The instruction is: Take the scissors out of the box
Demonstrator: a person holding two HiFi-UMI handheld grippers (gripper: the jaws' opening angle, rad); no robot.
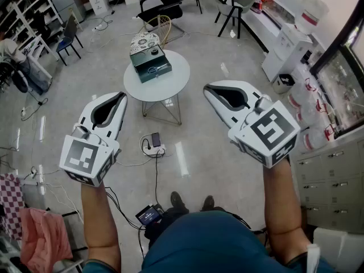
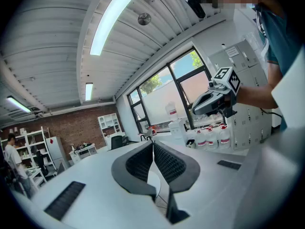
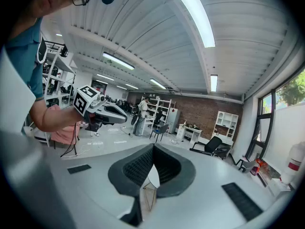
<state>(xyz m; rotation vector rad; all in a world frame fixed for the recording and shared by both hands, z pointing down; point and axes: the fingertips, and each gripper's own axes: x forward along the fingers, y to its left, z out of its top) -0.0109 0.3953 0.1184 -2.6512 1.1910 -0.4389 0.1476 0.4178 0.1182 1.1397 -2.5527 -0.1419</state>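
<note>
A dark green open box (image 1: 151,66) stands on a small round white table (image 1: 170,87) ahead of me, its patterned lid (image 1: 144,42) tilted up behind it. The contents are too small to make out; no scissors are clearly visible. My left gripper (image 1: 121,95) is held in the air short of the table on the left, jaws closed together and empty. My right gripper (image 1: 207,88) hovers on the right, also shut and empty. Each gripper view looks across the room: the left gripper (image 2: 153,144) sees the right gripper (image 2: 212,99), and the right gripper (image 3: 153,147) sees the left gripper (image 3: 105,111).
A phone and power strip (image 1: 154,143) with cables lie on the floor before the table. A wicker chair (image 1: 162,25) and a black office chair (image 1: 165,1) stand behind it. Water bottles (image 1: 304,104) and cabinets (image 1: 333,172) line the right side; clothes (image 1: 40,238) hang lower left.
</note>
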